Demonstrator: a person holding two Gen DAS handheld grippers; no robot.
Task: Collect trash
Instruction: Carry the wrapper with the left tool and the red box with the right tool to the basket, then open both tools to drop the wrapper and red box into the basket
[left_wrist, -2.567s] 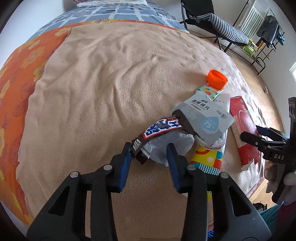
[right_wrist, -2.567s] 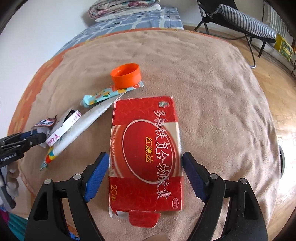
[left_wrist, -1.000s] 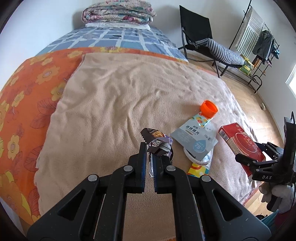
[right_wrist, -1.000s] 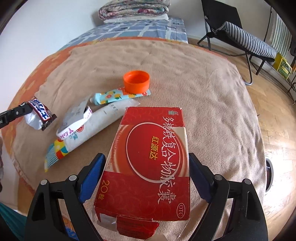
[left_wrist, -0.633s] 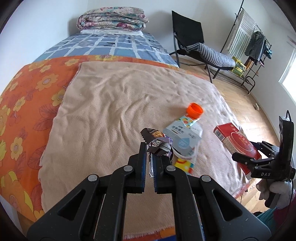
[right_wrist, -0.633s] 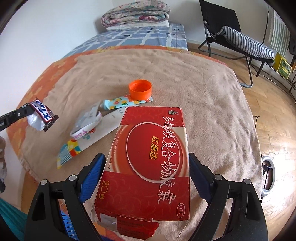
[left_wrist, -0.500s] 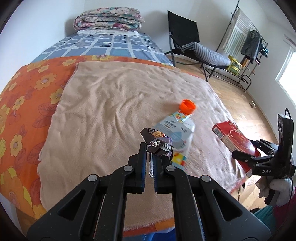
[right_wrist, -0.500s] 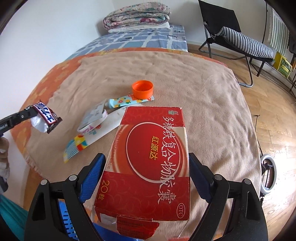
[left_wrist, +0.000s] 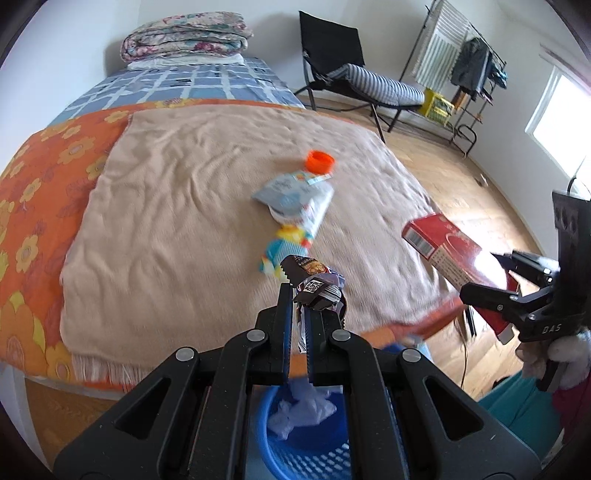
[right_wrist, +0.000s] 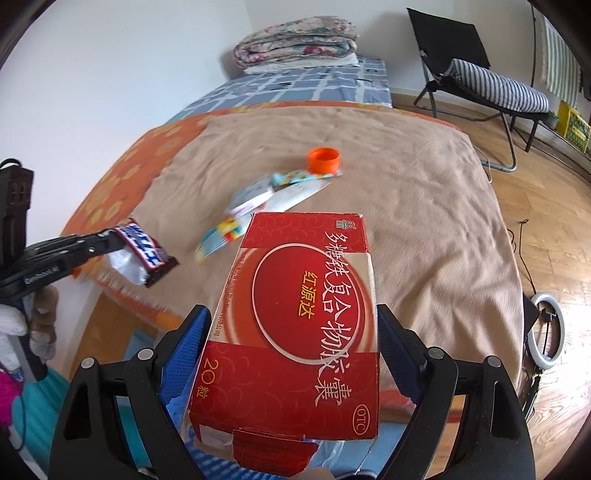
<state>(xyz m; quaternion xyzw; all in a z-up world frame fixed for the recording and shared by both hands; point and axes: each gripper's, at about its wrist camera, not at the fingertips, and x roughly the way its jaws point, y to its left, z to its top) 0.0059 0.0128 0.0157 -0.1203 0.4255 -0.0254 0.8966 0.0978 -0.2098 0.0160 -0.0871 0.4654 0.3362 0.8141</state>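
Your left tongs (left_wrist: 300, 306) are clamped on a crumpled candy wrapper (left_wrist: 314, 284), held in the air just past the near edge of the bed (left_wrist: 207, 192) and above the blue basket (left_wrist: 306, 443) on the floor, which has crumpled white plastic (left_wrist: 301, 408) in it. Your right tongs (right_wrist: 293, 354) are clamped on the sides of a red medicine box (right_wrist: 299, 314), also held off the near edge of the bed. On the bed's beige blanket (right_wrist: 406, 206), beyond both tongs, lie an orange cap (left_wrist: 320, 160) and a small pile of flat packets (left_wrist: 295, 206) just beside it.
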